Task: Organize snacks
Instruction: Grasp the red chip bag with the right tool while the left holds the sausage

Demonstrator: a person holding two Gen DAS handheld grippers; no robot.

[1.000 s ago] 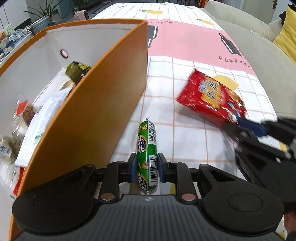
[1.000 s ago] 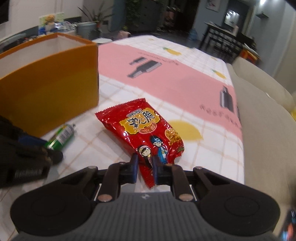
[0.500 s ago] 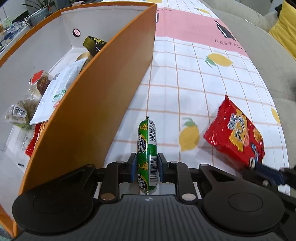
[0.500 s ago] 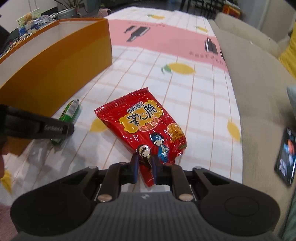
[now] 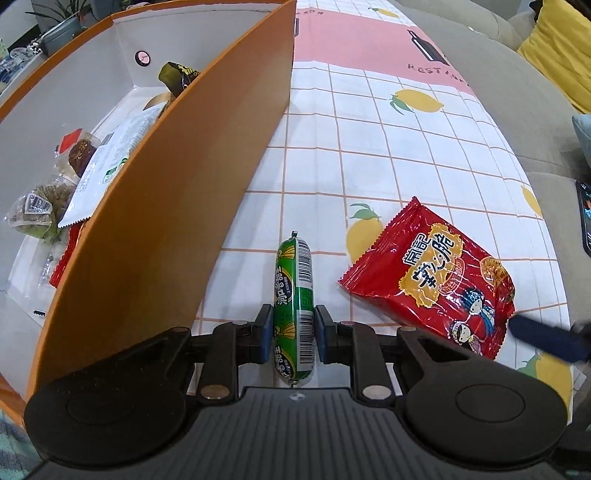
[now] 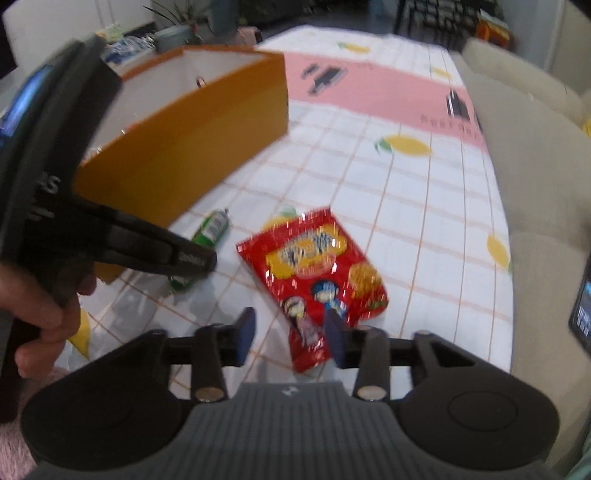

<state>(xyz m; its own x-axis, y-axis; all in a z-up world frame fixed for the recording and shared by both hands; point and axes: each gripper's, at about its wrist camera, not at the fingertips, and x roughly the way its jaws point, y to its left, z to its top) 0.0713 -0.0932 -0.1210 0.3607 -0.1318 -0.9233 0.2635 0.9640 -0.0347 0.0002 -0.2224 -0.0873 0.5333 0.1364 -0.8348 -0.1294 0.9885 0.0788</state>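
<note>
Left gripper (image 5: pixel 293 334) clamps the green sausage (image 5: pixel 293 302) lengthwise, beside the orange box (image 5: pixel 177 206); right gripper (image 6: pixel 291 332), jaws just opening, frees the red packet (image 6: pixel 317 273).

Home living room: beige sofa (image 6: pixel 535 155) with yellow cushion (image 5: pixel 557 48) beside table under lemon-print checked tablecloth (image 5: pixel 388 155); potted plant (image 6: pixel 177 26) behind, dark dining chairs (image 6: pixel 436 18) farther back.

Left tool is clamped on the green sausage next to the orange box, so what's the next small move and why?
Probably lift the green sausage over the near wall of the orange box: the left tool grips it firmly, and other snacks already lie inside the box.
</note>
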